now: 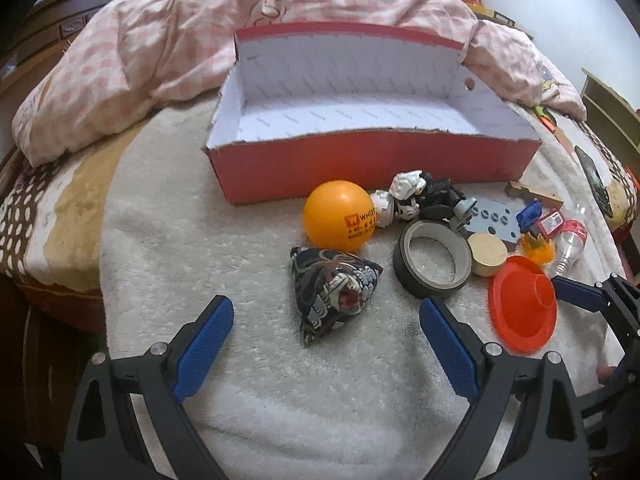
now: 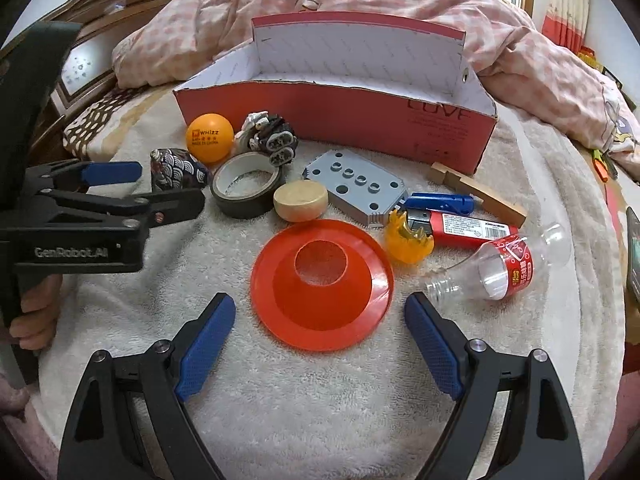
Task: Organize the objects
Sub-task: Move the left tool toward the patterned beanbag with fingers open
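A red box (image 1: 360, 168) with a white inside stands open and empty on the white blanket; it also shows in the right wrist view (image 2: 360, 120). In front of it lie an orange ball (image 1: 338, 216), a patterned beanbag (image 1: 332, 292), a tape roll (image 1: 434, 258), a wooden disc (image 1: 486, 254) and an orange cone (image 1: 522, 304). My left gripper (image 1: 326, 320) is open, its fingers either side of the beanbag, just short of it. My right gripper (image 2: 320, 316) is open, its fingers either side of the orange cone (image 2: 322, 284).
Also on the blanket are a black-and-white toy (image 2: 266, 134), a grey plate (image 2: 356, 186), a blue clip (image 2: 440, 202), a red lighter (image 2: 464, 228), an orange flame piece (image 2: 408, 242), a wooden piece (image 2: 476, 192) and a clear bottle (image 2: 504, 264). A pink quilt (image 1: 160, 48) lies behind the box.
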Motion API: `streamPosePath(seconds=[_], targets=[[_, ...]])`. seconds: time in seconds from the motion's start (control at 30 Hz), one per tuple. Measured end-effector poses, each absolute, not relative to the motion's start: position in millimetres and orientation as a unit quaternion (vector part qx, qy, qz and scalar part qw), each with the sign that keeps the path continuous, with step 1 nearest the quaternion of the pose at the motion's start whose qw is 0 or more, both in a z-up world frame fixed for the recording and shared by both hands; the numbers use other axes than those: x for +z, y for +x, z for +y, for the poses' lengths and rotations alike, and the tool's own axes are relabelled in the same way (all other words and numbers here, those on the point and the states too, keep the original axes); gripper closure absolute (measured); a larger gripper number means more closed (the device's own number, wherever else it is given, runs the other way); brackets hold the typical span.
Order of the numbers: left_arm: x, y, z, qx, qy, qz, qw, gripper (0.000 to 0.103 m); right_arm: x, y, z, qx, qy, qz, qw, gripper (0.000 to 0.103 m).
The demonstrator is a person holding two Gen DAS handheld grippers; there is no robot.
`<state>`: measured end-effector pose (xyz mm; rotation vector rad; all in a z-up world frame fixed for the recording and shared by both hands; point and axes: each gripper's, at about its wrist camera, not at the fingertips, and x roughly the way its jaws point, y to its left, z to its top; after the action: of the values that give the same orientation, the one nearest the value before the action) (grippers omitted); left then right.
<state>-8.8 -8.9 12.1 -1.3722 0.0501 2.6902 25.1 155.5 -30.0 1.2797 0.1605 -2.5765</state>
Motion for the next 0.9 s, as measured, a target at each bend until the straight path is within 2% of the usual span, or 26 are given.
streamPosePath(seconds=[0.2,0.37,0.43,0.9], targets=[[2,-14,-4,0.882,-0.467,0.024,0.056,0.008,-31,26,155,-0.89,0.435,0.052,0.122,0.015],[1,-17,-2,0.879,-0.473,0.03,0.055,0.005,-30,29,161,-0.898,0.428,0.037,0.097,0.031],[1,-17,-2,0.878,-0.474,0.031,0.055,0.005,-29,30,163,-0.899,0.427,0.036,0.091,0.034],[1,-14,-4,0.876,-0.478,0.03,0.061,0.005,-25,43,173,-0.89,0.442,0.017,0.114,0.035]])
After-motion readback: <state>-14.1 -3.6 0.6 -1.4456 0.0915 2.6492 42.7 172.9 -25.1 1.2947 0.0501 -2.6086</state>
